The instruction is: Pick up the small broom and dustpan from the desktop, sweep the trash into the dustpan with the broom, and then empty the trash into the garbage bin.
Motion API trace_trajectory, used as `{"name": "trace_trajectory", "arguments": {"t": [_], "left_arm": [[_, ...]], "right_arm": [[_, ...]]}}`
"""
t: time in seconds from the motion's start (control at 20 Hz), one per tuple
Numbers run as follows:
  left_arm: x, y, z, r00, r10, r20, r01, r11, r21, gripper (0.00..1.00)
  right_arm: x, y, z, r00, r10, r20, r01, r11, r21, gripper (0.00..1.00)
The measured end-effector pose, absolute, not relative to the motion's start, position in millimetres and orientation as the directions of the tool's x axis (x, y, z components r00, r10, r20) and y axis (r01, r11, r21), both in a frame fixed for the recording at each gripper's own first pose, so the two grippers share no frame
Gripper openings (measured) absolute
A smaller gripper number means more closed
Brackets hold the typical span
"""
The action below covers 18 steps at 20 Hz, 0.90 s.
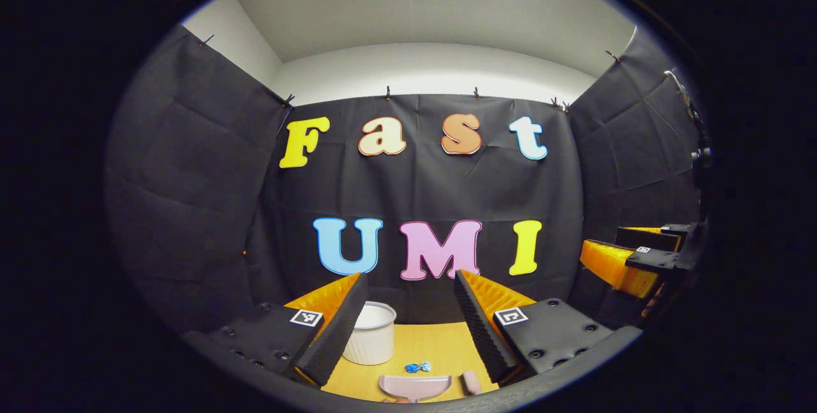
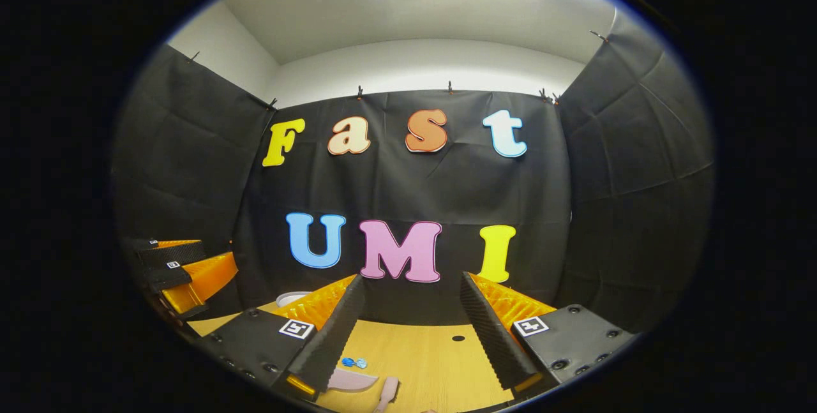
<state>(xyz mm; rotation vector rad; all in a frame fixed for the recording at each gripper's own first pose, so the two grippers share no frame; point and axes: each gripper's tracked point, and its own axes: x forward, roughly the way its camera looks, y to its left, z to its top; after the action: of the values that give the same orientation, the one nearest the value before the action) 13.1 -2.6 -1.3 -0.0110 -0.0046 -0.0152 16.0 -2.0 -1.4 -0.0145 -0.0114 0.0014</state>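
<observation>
While both tools hang above the pale wooden desktop (image 1: 440, 343), we note the task's things low in each view. From the left gripper view, the small pink plastic dustpan (image 1: 415, 386) lies flat near the desk's front edge, its broad mouth turned toward the back wall, its far lip a gentle curve. Just right of it lies the pink handle of the small broom (image 1: 471, 381); the bristle end is cut off at the bottom of the view. Just beyond the dustpan sits the trash, a small crumpled blue scrap (image 1: 418, 367), close to the dustpan but apart from it. A white ribbed round garbage bin (image 1: 372, 333) stands upright farther back on the left, partly behind our left finger.

Our left gripper (image 1: 408, 317) has its jaws spread wide, nothing between them. Our right gripper (image 2: 412, 330) is likewise spread wide and holds nothing. In the right gripper view the dustpan (image 2: 351, 380), the broom (image 2: 387, 392) and the blue scrap (image 2: 353, 362) lie low left, and the bin's white rim (image 2: 290, 298) peeks out behind the left finger. A small dark hole (image 2: 458, 338) marks the desktop farther back.
</observation>
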Motion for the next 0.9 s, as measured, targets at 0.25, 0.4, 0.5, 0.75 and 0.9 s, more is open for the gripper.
{"name": "trace_trajectory", "arguments": {"t": [0.25,0.4,0.5,0.75,0.9], "left_arm": [[17.5,3.8,-2.6,1.0,-0.008,-0.001,0.008,1.0,-0.015,0.8],[18.5,2.1,-3.0,1.0,-0.019,0.005,0.02,1.0,-0.018,0.81],[18.4,3.5,-4.4,1.0,-0.021,0.006,0.021,1.0,-0.017,0.8],[17.0,3.1,-3.4,1.0,-0.022,0.009,0.023,1.0,-0.018,0.8],[16.4,4.4,-3.6,1.0,-0.017,0.008,0.017,1.0,-0.011,0.8]], "right_arm": [[19.8,-2.5,-4.9,1.0,-0.006,0.008,0.006,1.0,-0.029,0.97],[19.7,-3.1,-6.1,1.0,-0.012,0.007,0.012,0.999,-0.031,0.92],[20.4,-2.0,-7.4,1.0,-0.013,0.005,0.013,0.999,-0.031,0.92],[20.4,1.5,-6.6,1.0,-0.008,0.01,0.009,0.999,-0.035,0.92],[18.8,2.5,-6.9,1.0,-0.005,0.011,0.005,0.999,-0.038,0.97]]}}
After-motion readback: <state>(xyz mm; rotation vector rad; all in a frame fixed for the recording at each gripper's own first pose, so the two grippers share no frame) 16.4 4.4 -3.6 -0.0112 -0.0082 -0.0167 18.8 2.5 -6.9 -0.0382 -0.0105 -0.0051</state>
